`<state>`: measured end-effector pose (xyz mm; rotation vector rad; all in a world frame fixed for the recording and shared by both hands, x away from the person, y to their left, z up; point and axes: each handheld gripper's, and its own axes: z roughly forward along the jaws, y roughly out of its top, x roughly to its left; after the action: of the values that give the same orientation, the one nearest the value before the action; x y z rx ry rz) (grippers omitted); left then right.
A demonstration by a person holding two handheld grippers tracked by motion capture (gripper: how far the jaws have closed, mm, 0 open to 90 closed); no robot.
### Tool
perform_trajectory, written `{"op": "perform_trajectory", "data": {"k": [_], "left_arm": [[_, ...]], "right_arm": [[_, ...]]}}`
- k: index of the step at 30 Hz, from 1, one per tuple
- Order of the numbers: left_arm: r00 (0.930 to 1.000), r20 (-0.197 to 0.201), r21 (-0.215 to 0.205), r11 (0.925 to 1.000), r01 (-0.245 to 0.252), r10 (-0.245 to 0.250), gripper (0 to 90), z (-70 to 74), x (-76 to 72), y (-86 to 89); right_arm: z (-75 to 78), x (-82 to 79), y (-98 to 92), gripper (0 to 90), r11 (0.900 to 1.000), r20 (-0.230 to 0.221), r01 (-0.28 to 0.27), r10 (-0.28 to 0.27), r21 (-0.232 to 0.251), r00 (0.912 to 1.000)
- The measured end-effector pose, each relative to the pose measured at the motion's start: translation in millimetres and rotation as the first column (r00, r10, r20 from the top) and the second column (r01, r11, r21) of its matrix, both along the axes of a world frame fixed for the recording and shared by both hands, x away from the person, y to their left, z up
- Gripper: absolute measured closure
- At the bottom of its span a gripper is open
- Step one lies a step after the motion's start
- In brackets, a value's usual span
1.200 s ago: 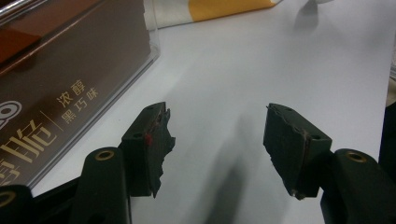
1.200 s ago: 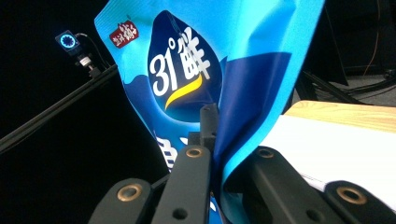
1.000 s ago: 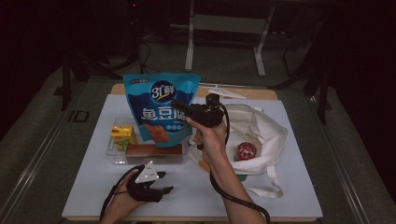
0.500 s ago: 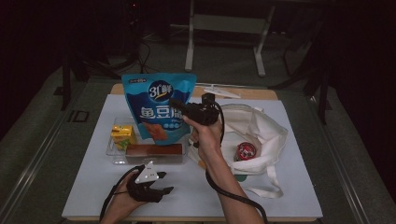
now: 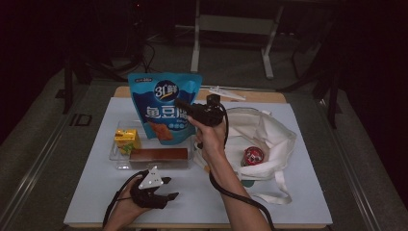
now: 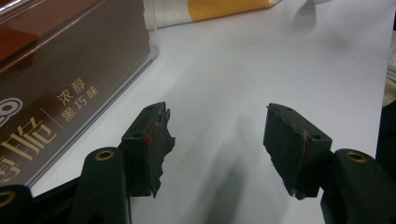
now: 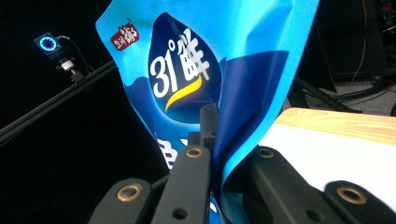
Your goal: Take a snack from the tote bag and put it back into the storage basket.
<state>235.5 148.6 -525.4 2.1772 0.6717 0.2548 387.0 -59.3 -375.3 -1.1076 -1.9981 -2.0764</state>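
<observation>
Bag [image 7: 219,70] fold between right tool [image 7: 219,154] jaws

Black tongs [image 6: 217,140], brass-ringed screw holes

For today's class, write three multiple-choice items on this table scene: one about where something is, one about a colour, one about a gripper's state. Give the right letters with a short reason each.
1. Where does the red ball lie?
A. in the clear tray
B. in the white cloth bag
C. on the floor

2. What colour is the snack pouch?
A. blue
B. green
C. black

3. How is the left gripper?
A. shut on the brown box
B. shut on the pouch
C. open, holding nothing

Answers: 1 B, the ball sits among the folds of the white cloth bag. 2 A, the pouch held up by the right gripper is blue. 3 C, its fingers stand apart over bare table, beside the brown box.
</observation>
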Motion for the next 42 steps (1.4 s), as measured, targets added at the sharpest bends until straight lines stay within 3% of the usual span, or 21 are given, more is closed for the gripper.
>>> {"op": "perform_trajectory", "data": {"k": [11, 23, 30, 38, 42], "left_arm": [[1.0, -0.001, -0.001, 1.0, 0.002, -0.002, 40.1, 0.1, -0.5, 0.7], [1.0, -0.003, 0.001, 1.0, 0.005, -0.005, 40.2, -0.2, -0.4, 0.5], [1.0, -0.005, 0.001, 1.0, 0.006, -0.006, 40.1, -0.3, -0.6, 0.7], [1.0, -0.005, -0.001, 1.0, 0.006, -0.006, 40.1, -0.1, -0.8, 1.7], [0.9999, -0.006, 0.0, 1.0, 0.009, -0.009, 40.1, -0.2, -1.2, 1.6]], "right_arm": [[-18.7, 10.4, 10.4, 90.0, 0.999, -0.032, 0.033, -0.033, 0.013, 0.9989], [-22.6, 12.4, 24.1, 90.0, 0.999, -0.027, 0.044, -0.044, 0.012, 0.9987], [-29.2, 15.5, 31.6, 90.0, 0.997, -0.037, 0.075, -0.076, -0.021, 0.9964], [-47.1, 18.9, 40.4, 90.0, 0.997, -0.04, 0.07, -0.071, -0.026, 0.9967], [-58.5, 19.8, 43.4, 90.0, 0.995, -0.046, 0.095, -0.096, -0.027, 0.9943]]}}
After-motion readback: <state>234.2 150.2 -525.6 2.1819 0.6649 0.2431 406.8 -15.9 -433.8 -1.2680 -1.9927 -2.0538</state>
